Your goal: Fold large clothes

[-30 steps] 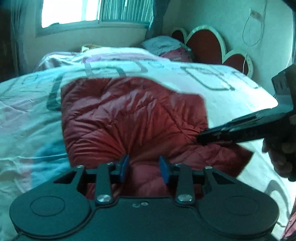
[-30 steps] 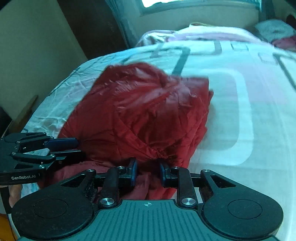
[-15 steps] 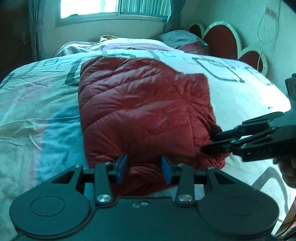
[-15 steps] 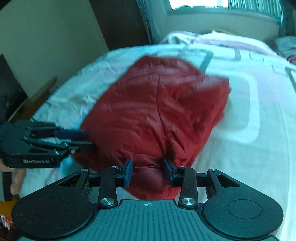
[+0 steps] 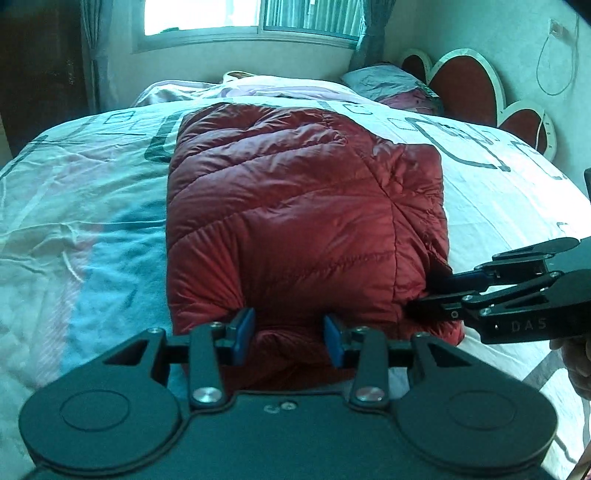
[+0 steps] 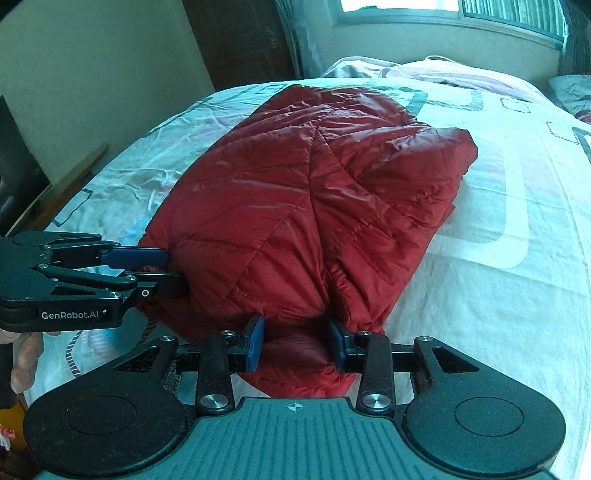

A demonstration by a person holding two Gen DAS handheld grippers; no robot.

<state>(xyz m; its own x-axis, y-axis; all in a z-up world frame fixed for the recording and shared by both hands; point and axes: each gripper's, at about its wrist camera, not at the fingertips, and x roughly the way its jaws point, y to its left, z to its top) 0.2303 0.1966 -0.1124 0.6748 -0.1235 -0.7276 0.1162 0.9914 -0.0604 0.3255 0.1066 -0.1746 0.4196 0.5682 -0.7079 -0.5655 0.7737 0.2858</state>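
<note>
A red quilted puffer jacket (image 5: 303,221) lies folded in a thick block on the bed; it also shows in the right wrist view (image 6: 314,214). My left gripper (image 5: 288,336) holds the jacket's near left edge, with bunched fabric between its blue pads. My right gripper (image 6: 297,345) grips the near right corner the same way, with fabric bulging between the pads. The right gripper shows from the side in the left wrist view (image 5: 436,295), and the left gripper shows in the right wrist view (image 6: 162,273).
The bed has a pale patterned sheet (image 5: 74,206) with blue and pink blocks. Pillows (image 5: 388,81) and a heart-shaped headboard (image 5: 465,88) are at the far right. A window (image 5: 251,18) is behind. A wall and dark door (image 6: 240,40) are to the left.
The jacket has come down from a lifted, moving bundle to lie flat and folded on the bed. Both grippers lowered with it and keep hold of its near edge.
</note>
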